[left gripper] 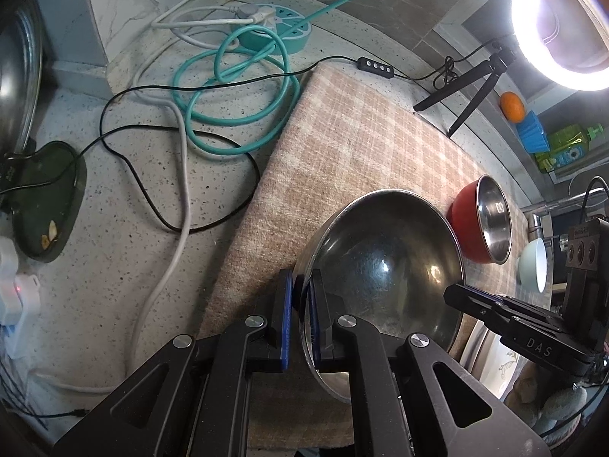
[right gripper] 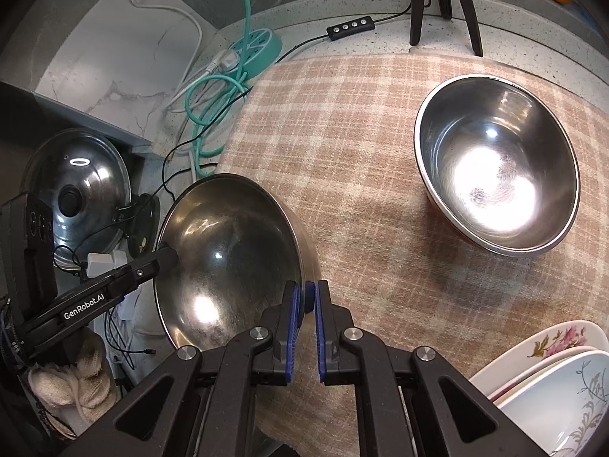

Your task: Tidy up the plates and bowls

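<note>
Checked cloth (right gripper: 361,144) is spread over speckled counter (left gripper: 114,228). Steel bowl (right gripper: 228,259) is clamped at opposite rims by left gripper (left gripper: 300,304) and right gripper (right gripper: 306,316).

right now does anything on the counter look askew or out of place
The large steel bowl sits tilted, clamped at opposite rim edges by both hand-held grippers, left and right. Loose cables tangle beside the checked mat.
</note>
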